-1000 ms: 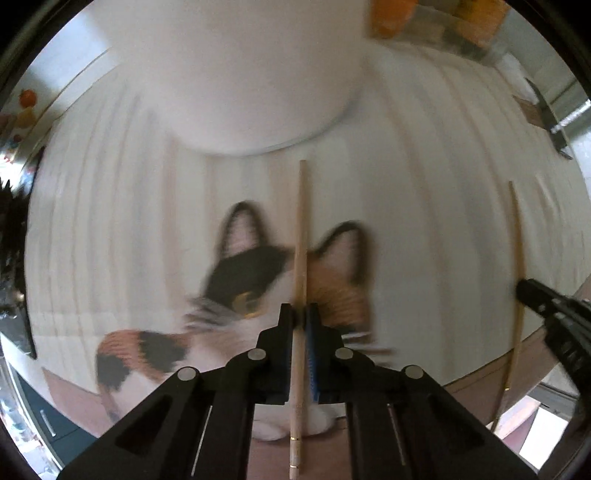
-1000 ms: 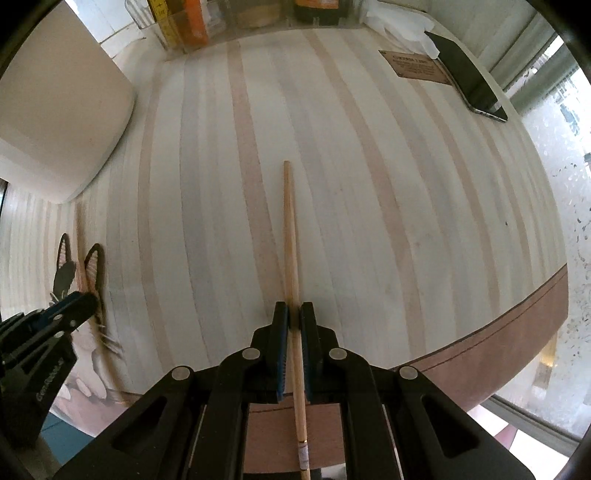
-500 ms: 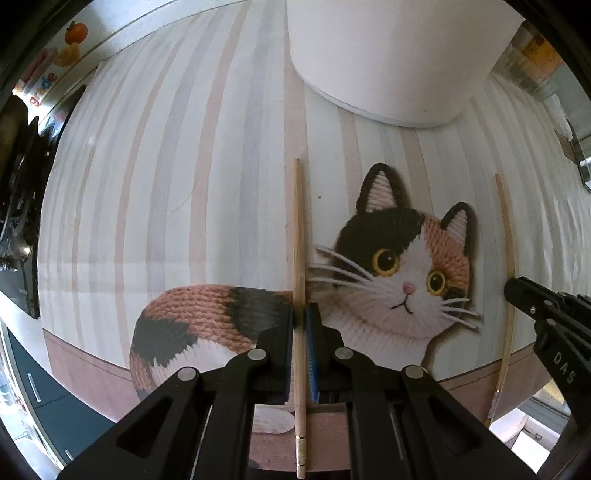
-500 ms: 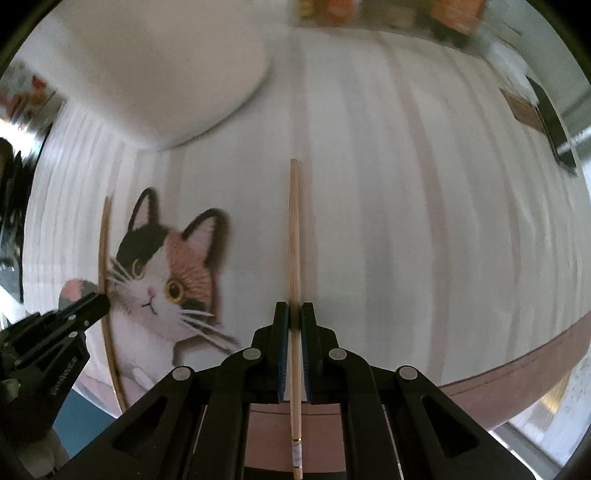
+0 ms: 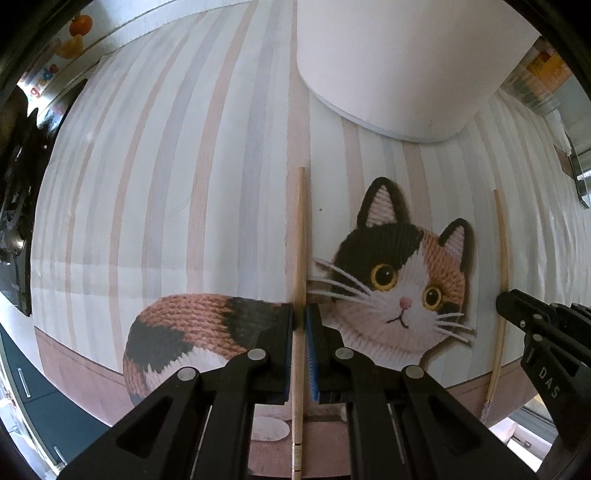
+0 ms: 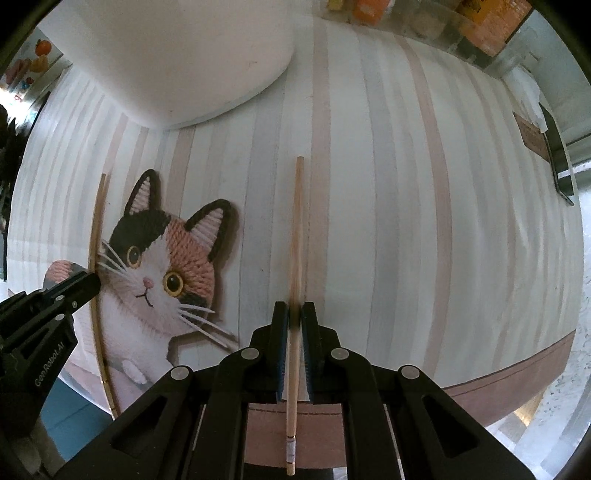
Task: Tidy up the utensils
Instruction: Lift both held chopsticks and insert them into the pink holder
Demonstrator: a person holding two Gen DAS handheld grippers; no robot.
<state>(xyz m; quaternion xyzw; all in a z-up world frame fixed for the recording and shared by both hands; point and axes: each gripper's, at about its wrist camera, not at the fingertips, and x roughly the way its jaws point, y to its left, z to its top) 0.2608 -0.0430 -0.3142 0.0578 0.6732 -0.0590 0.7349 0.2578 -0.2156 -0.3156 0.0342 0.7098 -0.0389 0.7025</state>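
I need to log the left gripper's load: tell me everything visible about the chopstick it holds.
The chopstick is a slim, pale wooden stick, tapering toward its far tip, with thin bands near its butt end. It is clamped between the left gripper pads, pointing along the fingers above the striped mat beside the cat picture.

I see open striped mat (image 6: 406,221) right of centre; white container (image 6: 177,62) blocks upper left (clutter (image 6: 480,29) along top right edge).
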